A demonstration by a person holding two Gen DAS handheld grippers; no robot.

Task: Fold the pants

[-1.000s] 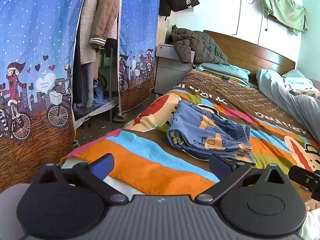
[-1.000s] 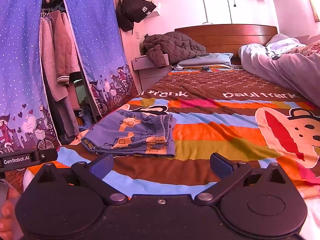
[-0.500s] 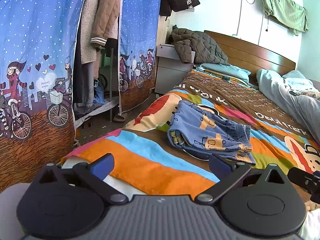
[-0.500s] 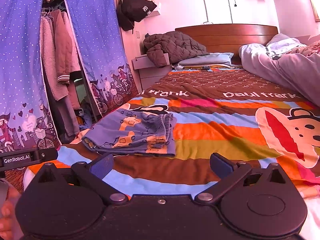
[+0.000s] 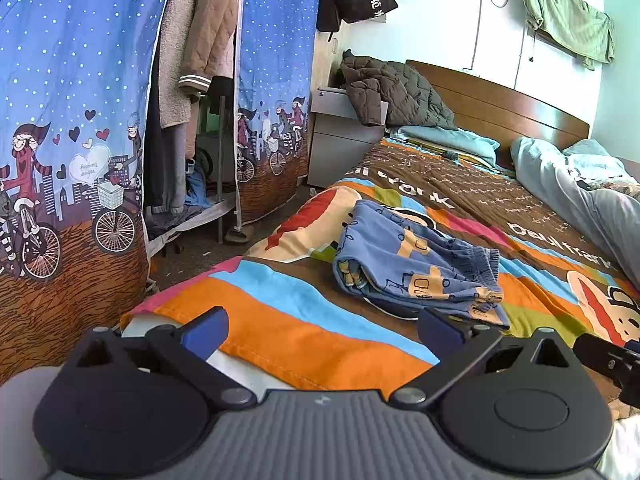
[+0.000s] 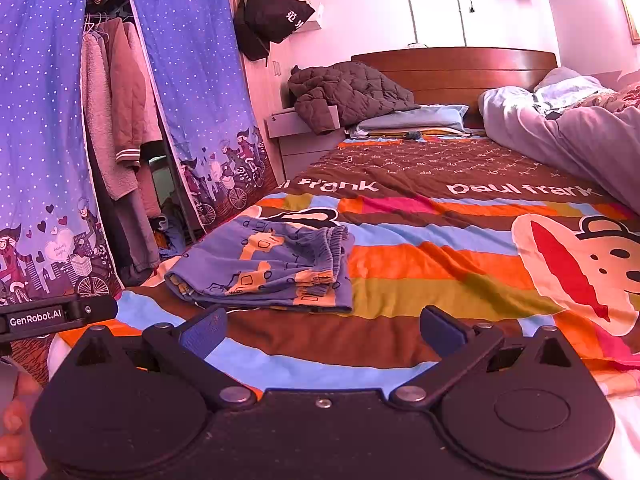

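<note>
Blue folded pants (image 5: 416, 264) on striped bedspread (image 5: 304, 312), underside hidden; both hand-held grippers (image 5: 322, 326) (image 6: 322, 326) spread, empty.

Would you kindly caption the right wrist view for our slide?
Open right gripper hovers before folded blue pants lying on a striped bedspread.

Pants (image 5: 416, 264): folded, on the bed (image 5: 280, 316), near its foot edge and left side. Jacket (image 5: 392, 92): on the nightstand (image 5: 340, 140), left of the bed's head corner. Pillow (image 5: 448, 140): at the head edge, before the headboard (image 5: 500, 108). Duvet (image 5: 580, 200): along the bed's right side. Wardrobe (image 5: 80, 120): left of the bed.
</note>
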